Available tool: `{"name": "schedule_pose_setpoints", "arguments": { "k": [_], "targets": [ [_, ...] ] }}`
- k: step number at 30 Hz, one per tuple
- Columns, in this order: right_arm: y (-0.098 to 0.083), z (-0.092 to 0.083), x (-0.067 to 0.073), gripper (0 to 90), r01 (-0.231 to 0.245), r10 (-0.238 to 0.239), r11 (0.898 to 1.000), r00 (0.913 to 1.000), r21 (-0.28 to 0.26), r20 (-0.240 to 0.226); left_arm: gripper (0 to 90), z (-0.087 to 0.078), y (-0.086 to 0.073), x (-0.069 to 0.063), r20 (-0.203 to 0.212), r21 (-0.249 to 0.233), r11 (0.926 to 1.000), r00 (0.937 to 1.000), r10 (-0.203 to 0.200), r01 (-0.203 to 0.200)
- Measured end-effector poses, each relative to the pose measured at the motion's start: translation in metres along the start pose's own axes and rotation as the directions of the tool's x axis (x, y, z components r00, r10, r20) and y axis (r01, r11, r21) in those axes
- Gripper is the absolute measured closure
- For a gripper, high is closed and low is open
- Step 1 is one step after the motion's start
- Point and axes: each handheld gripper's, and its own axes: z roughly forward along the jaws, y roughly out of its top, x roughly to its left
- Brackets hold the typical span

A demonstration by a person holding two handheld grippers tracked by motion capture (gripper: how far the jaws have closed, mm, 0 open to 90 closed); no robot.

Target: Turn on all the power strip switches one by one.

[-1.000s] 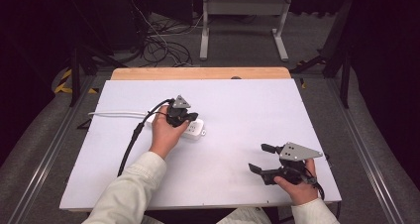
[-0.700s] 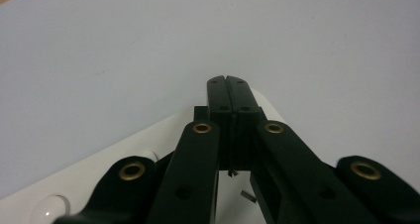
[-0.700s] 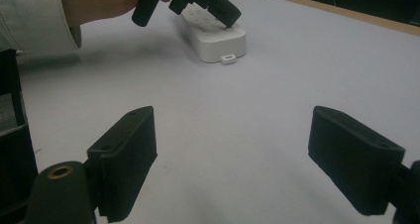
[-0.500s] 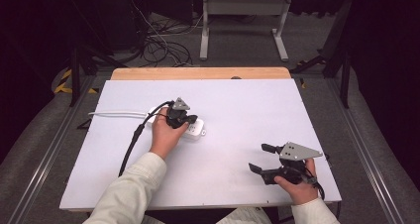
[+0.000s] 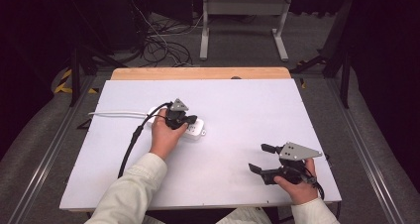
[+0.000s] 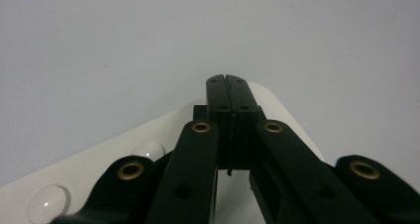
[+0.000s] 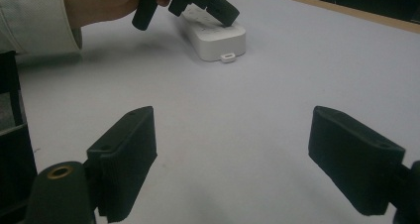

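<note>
I see a white power strip [image 5: 190, 127] of smooth glossy plastic, my left gripper [image 6: 230, 92] in matt black plastic with brass rivets, table [image 5: 247, 105] top matt white, far edge of bare wood.

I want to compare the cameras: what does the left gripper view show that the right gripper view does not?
Left gripper view: its own shut left claw over the white plastic power strip, plus two round white buttons. Right gripper view: the open right claw over bare table, and a hand with a pale sleeve. Both: the strip and the white table.
</note>
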Motion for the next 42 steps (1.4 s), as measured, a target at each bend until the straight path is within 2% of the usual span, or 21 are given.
{"name": "schedule_pose_setpoints", "arguments": {
  "k": [1,4,6,11,19,23,27,31,35,36,37,39,42],
  "targets": [
    [0.000,0.000,0.000,19.4,0.001,-0.001,1.000,1.0000,0.002,-0.001,90.0,0.000,0.000,0.000,-0.002,0.002,1.0000,1.0000,0.000,0.000],
    [0.000,0.000,0.000,19.4,0.001,-0.001,1.000,1.0000,0.002,-0.002,90.0,0.000,-0.001,0.002,0.019,-0.001,0.9995,0.9993,-0.031,0.031],
    [0.000,0.000,0.001,19.4,0.004,-0.004,1.000,1.0000,-0.001,-0.002,90.0,0.000,0.000,0.001,0.001,0.006,0.9999,0.9999,-0.013,0.013],
    [0.000,0.000,0.001,19.4,0.004,-0.004,1.000,1.0000,0.001,-0.003,90.0,0.001,0.000,0.002,0.009,0.003,0.9997,0.9996,-0.026,0.026],
    [0.000,0.000,0.001,19.4,0.005,-0.005,1.000,1.0000,-0.001,-0.002,90.0,0.001,0.002,-0.002,-0.019,0.021,0.9997,0.9998,-0.012,0.012],
    [0.000,0.000,0.001,19.4,0.004,-0.004,1.000,1.0000,0.000,-0.002,90.0,0.002,0.005,-0.005,-0.042,0.048,0.9987,0.9989,0.022,-0.020],
    [0.000,0.000,0.001,19.4,0.005,-0.005,1.000,1.0000,0.001,-0.002,90.0,0.002,0.006,-0.007,-0.051,0.054,0.9983,0.9984,0.023,-0.020],
    [0.000,0.000,0.001,19.4,0.006,-0.006,1.000,1.0000,0.002,-0.002,90.0,0.004,0.011,-0.008,-0.055,0.086,0.9959,0.9980,0.032,-0.027],
    [0.000,-0.001,0.001,19.4,0.004,-0.004,1.000,1.0000,-0.002,-0.003,90.0,0.006,0.011,-0.007,-0.051,0.069,0.9975,0.9986,0.018,-0.014],
    [0.000,-0.001,0.000,19.4,0.002,-0.002,1.000,1.0000,-0.003,-0.002,90.0,0.005,0.012,-0.006,-0.046,0.077,0.9970,0.9989,0.011,-0.007],
    [0.000,-0.001,0.000,19.3,0.003,-0.003,1.000,1.0000,-0.006,-0.001,90.0,0.002,0.013,-0.006,-0.055,0.075,0.9972,0.9984,0.015,-0.011],
    [0.000,-0.001,-0.002,19.4,-0.001,0.001,1.000,1.0000,-0.008,0.001,90.0,-0.003,0.013,-0.006,-0.034,0.051,0.9987,0.9994,0.005,-0.004],
    [0.001,0.000,-0.004,19.4,-0.005,0.005,1.000,1.0000,-0.010,-0.003,89.9,-0.014,0.016,-0.011,-0.008,0.015,0.9998,0.9998,0.016,-0.016]
  ]
}}
